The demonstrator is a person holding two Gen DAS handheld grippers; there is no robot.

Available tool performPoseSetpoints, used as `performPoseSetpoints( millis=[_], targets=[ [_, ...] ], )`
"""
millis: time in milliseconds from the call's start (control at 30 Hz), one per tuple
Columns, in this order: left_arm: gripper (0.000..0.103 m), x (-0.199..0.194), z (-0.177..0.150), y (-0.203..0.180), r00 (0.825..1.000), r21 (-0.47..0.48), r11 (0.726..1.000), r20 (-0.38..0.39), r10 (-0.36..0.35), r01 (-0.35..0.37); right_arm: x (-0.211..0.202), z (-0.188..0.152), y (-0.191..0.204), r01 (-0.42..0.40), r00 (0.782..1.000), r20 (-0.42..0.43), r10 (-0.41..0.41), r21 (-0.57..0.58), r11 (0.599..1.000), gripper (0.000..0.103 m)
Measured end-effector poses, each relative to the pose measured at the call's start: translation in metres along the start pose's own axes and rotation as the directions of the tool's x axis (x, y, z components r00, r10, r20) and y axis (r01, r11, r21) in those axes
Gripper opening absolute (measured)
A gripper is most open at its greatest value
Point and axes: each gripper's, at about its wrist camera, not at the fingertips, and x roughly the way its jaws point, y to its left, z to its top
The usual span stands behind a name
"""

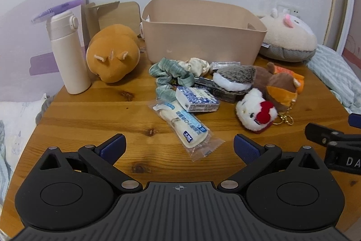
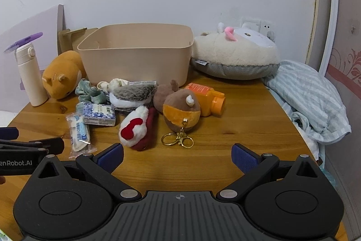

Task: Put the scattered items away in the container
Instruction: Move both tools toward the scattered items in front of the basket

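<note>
A beige bin (image 1: pixel 203 35) (image 2: pixel 137 55) stands at the back of the wooden table (image 1: pixel 90 119) (image 2: pixel 248 128). In front of it lie a green scrunchie (image 1: pixel 169 73), a cream scrunchie (image 1: pixel 197 66), a blue-white tissue pack (image 1: pixel 196 98) (image 2: pixel 99 114), a clear wrapped packet (image 1: pixel 182 125) (image 2: pixel 77 134), a grey-white plush (image 1: pixel 234 77) (image 2: pixel 133 93), a white plush with a red bow (image 1: pixel 256 112) (image 2: pixel 135 128), a brown-orange plush keychain (image 2: pixel 181 114) and an orange bottle (image 2: pixel 206 99). My left gripper (image 1: pixel 179 146) is open and empty, just short of the packet. My right gripper (image 2: pixel 178 156) is open and empty, near the keychain's rings.
A cream flask (image 1: pixel 67 53) with a purple pen (image 1: pixel 58 10) on top and an orange dog plush (image 1: pixel 112 53) sit at the back left. A large cream plush (image 2: pixel 237 55) lies right of the bin. Striped bedding (image 2: pixel 309 101) lies past the right edge.
</note>
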Motion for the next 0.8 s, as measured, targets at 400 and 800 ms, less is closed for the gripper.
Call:
performPoseSetpoints(
  millis=[400, 800],
  targets=[
    [0.103, 0.043, 0.01, -0.002, 0.999, -0.019, 1.0, -0.038, -0.02, 0.019, 0.04, 0.017, -0.01, 0.029, 1.0, -0.007, -0.029, 0.009, 1.0, 0.103],
    [0.097, 0.079, 0.018, -0.001, 0.997, -0.032, 0.999, -0.076, 0.0, -0.003, 0.083, 0.029, -0.016, 0.035, 0.999, -0.038, -0.036, -0.009, 0.999, 0.101]
  ],
)
